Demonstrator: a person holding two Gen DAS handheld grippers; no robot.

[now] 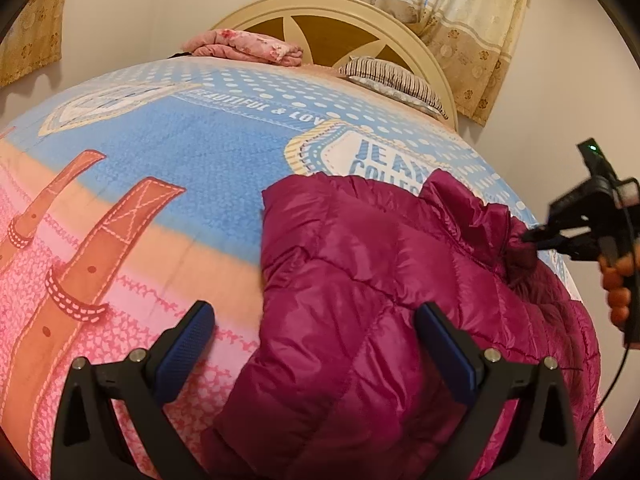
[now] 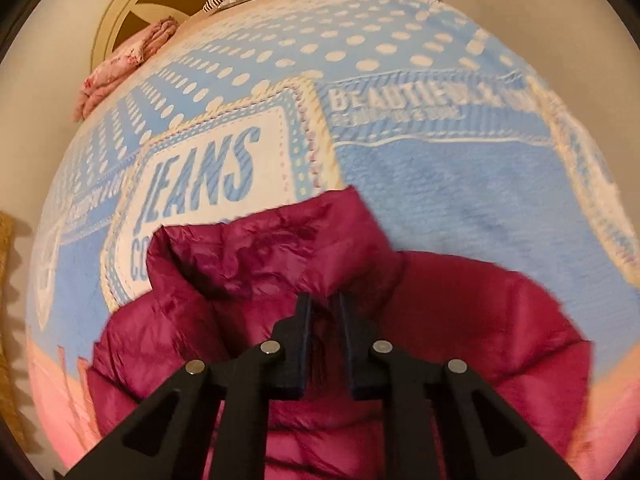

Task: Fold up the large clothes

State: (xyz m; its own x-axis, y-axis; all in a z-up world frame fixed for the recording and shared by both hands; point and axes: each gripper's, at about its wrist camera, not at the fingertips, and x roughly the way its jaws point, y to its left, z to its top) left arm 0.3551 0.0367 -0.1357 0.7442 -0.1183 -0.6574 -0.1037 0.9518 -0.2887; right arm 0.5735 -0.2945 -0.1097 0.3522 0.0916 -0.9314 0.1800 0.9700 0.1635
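We see one magenta quilted puffer jacket [image 1: 360, 300] of shiny fabric lying on the bed, on the near right part of a blue and pink printed blanket [image 1: 168, 152]. Its stand-up collar [image 2: 256, 248] points toward the far end, crumpled and open, and the stitched panels look puffed and wrinkled.

On the blanket we read "JEANS" on a white badge [image 2: 216, 176], and beside it "BEAUTIFUL", with smaller writing too blurred to read. Two printed brown straps [image 1: 116, 240] cross the pink part on the left.

Our right claw [image 2: 322, 300] is narrowed onto a pinch of jacket fabric just behind the collar. Our left claw [image 1: 316, 316] stands wide, its blue pads [image 1: 192, 336] straddling the jacket's left edge without pressing it.

At the far end, by the cream headboard [image 1: 340, 12], lie one folded pink floral cloth [image 1: 248, 46] and one striped pillow [image 1: 392, 80].
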